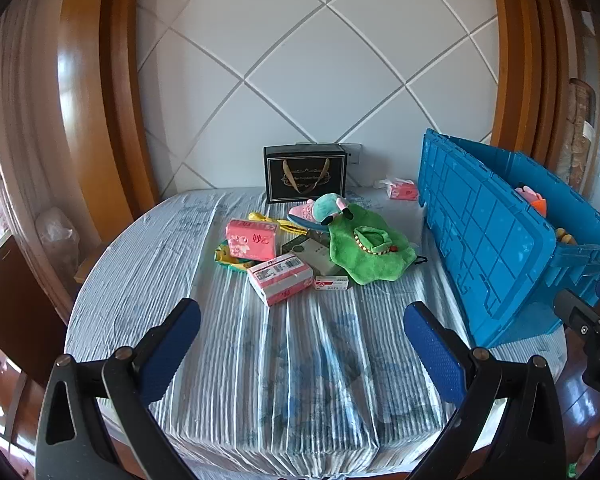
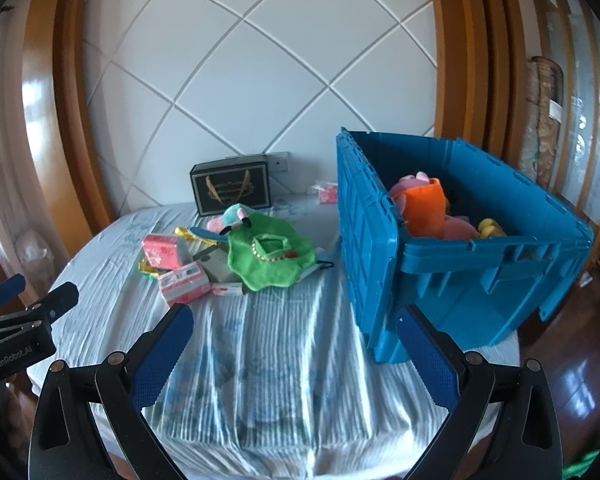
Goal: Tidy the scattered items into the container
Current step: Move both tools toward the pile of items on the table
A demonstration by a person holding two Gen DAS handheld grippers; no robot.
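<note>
Both our left gripper and right gripper hang spread wide and empty over the near striped cloth. The blue crate stands at the right, lid flap hanging down its left side, plush toys already inside. We judge the next pick should be the nearest pink tissue pack, gripped across its short sides. In the pile we count two pink packs, one green plush cloth and one small red-and-white box; a third pack lies far right.

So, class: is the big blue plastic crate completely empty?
No, the big blue plastic crate already holds a pink and orange plush toy.
</note>
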